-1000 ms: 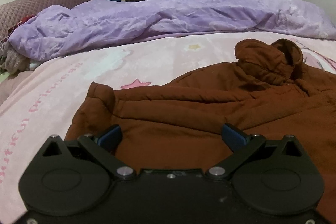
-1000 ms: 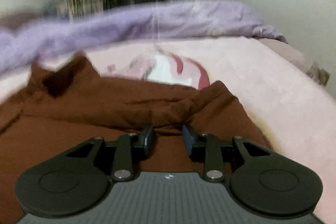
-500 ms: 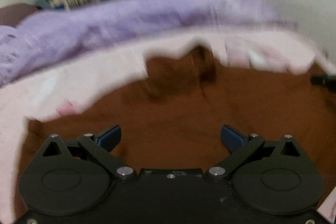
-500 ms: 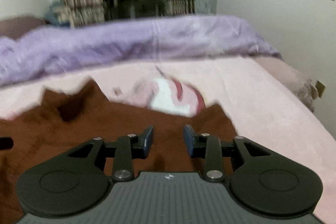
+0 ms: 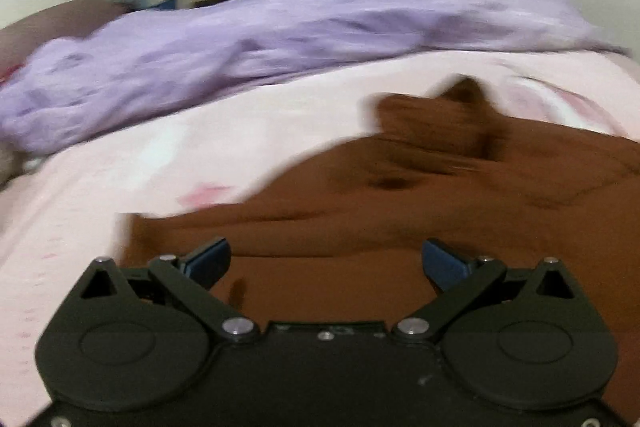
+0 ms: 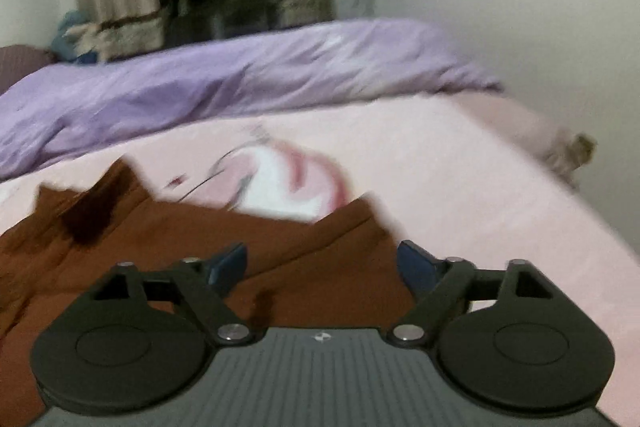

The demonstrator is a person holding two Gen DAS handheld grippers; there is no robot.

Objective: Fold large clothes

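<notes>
Brown padded jacket [image 5: 400, 227], rumpled, on pink sheet [image 6: 440, 167]

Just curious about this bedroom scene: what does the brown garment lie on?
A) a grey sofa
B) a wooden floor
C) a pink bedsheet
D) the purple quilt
C: the brown garment is spread on the pink bedsheet, with the purple quilt bunched farther back, apart from it.

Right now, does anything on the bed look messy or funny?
Yes. The brown garment isn't flat: its collar end is bunched into a lump and creases run across it. Behind it, the purple quilt lies heaped in a rumpled ridge along the far side of the pink sheet.
</notes>
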